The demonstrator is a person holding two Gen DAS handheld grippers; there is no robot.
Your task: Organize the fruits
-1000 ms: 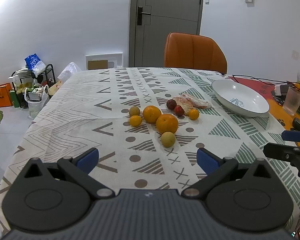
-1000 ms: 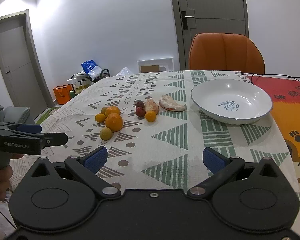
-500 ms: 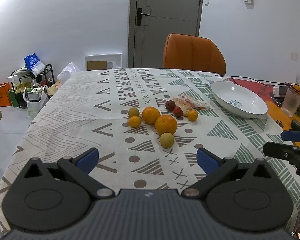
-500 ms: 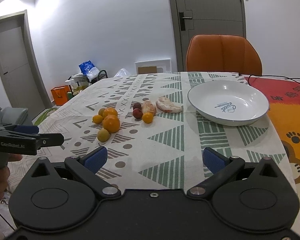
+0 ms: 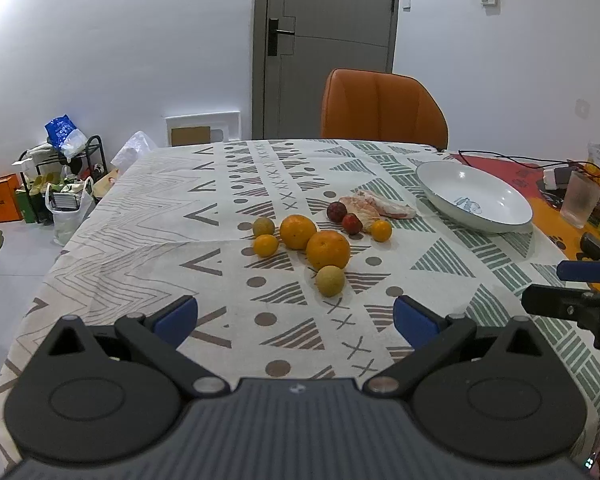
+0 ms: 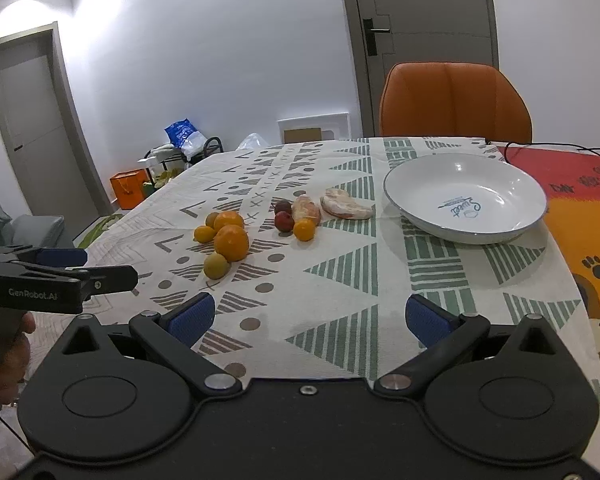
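Both grippers, left (image 5: 295,316) and right (image 6: 307,318), hold jaws wide and empty; oranges (image 5: 327,249), perhaps plums (image 5: 336,212), lie ahead on the counter (image 5: 220,240)

"GenRobot.AI" stands in pale letters on the black side of the left tongs (image 6: 56,276), at the left edge of the right wrist view. Inside the white bowl (image 6: 420,216), right of centre in that view, blue script reads roughly "Sweet", with smaller print too small to read. Dark characters on the red mat (image 6: 572,176), far right, cannot be made out.
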